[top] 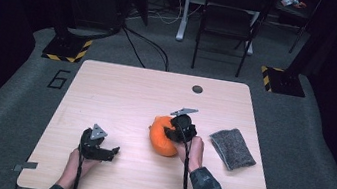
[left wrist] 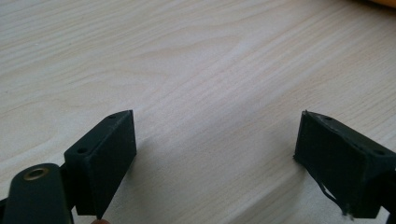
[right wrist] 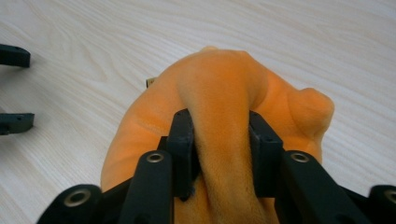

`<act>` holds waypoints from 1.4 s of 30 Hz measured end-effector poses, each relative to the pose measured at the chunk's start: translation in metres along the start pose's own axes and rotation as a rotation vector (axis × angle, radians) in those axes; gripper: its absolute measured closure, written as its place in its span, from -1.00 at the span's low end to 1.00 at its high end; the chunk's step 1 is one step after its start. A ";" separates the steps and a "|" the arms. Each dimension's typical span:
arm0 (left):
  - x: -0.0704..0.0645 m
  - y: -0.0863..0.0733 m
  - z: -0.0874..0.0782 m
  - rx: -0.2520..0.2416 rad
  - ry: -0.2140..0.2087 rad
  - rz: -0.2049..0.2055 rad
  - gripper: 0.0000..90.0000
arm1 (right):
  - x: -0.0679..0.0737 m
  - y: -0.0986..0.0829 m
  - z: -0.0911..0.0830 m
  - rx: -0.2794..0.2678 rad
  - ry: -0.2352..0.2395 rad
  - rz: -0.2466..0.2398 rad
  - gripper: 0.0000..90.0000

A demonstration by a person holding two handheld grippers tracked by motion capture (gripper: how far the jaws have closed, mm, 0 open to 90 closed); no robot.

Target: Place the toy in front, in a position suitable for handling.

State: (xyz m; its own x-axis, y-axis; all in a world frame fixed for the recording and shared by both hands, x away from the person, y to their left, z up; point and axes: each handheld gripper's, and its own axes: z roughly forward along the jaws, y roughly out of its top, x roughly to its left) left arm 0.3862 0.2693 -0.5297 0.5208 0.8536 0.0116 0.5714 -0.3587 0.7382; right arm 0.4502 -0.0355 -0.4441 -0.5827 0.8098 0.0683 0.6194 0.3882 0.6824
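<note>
An orange plush toy (top: 162,136) lies near the middle of the wooden table (top: 121,92). My right gripper (top: 174,133) is shut on it from the right side. In the right gripper view both black jaws pinch a thick fold of the orange plush toy (right wrist: 224,88), and my right gripper (right wrist: 220,144) squeezes the fabric between them. My left gripper (top: 109,152) rests low on the table at the front left, a short way from the toy. In the left gripper view my left gripper (left wrist: 215,154) stands open, with bare wood between its fingers.
A grey felt-like cloth (top: 232,148) lies on the table to the right of the toy. A dark round hole (top: 197,89) sits near the table's far edge. Beyond the table stand a folding chair (top: 228,17) and floor cables.
</note>
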 end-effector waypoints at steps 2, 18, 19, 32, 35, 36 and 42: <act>0.000 0.000 0.000 0.000 0.000 0.000 -0.73 | -0.002 0.002 -0.002 -0.017 0.018 -0.007 0.57; 0.000 0.000 0.000 0.000 0.000 -0.001 -0.73 | -0.020 0.013 -0.031 -0.119 0.211 -0.186 0.60; 0.000 0.000 0.000 0.000 0.000 0.000 -0.73 | -0.020 0.012 -0.033 -0.117 0.222 -0.193 0.60; 0.000 0.000 0.000 0.000 0.000 -0.001 -0.73 | -0.034 -0.002 -0.009 -0.024 0.232 -0.241 0.44; 0.000 0.000 0.000 0.000 0.000 -0.001 -0.73 | -0.034 -0.001 -0.010 0.001 0.227 -0.219 0.14; 0.000 0.000 0.000 0.000 0.000 -0.001 -0.73 | -0.034 0.000 -0.012 0.004 0.212 -0.210 0.03; 0.000 0.000 0.000 0.000 0.000 -0.001 -0.73 | -0.024 0.008 -0.024 0.023 0.122 -0.089 -0.53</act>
State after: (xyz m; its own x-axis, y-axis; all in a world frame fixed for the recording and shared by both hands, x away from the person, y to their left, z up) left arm 0.3862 0.2693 -0.5297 0.5205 0.8538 0.0109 0.5717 -0.3580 0.7382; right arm 0.4565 -0.0625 -0.4222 -0.6945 0.7129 0.0973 0.5737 0.4671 0.6728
